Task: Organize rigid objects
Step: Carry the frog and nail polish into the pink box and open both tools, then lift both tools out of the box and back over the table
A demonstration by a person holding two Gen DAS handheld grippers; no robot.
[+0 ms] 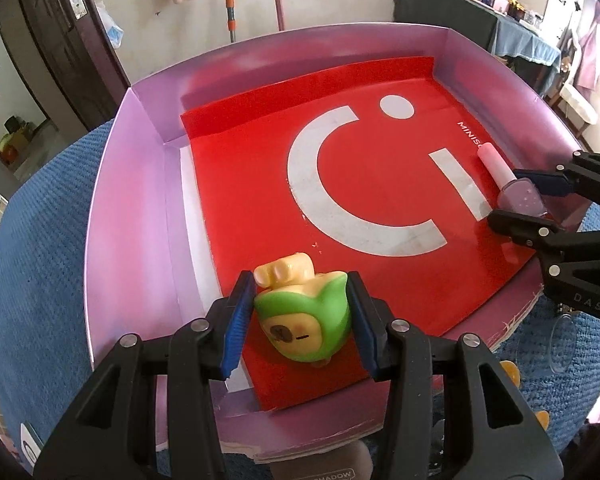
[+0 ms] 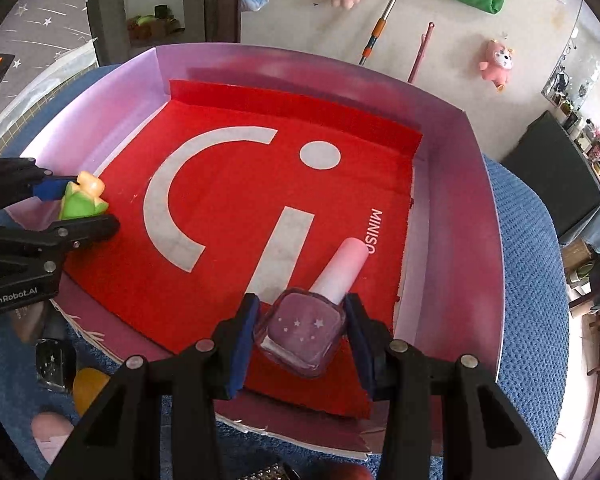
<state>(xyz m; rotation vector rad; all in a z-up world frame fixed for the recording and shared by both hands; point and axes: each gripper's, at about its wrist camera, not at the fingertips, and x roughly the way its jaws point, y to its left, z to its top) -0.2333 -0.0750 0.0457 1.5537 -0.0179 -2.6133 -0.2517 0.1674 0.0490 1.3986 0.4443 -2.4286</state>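
Nearest the left tongs (image 1: pixel 300 312), the green-and-yellow plastic toy figure (image 1: pixel 304 316) lies on its side, blue pads pressed against both flanks, seemingly being set down at the near edge of the box. The right tongs (image 2: pixel 302 330) likewise clamp the square purple glass nail-polish bottle with its pink cap (image 2: pixel 306 330), lying flat with the cap pointing away. Beyond both stretches the shallow lilac cardboard box (image 1: pixel 140 184), lined with a red printed sheet (image 1: pixel 252 184), holding only these two.
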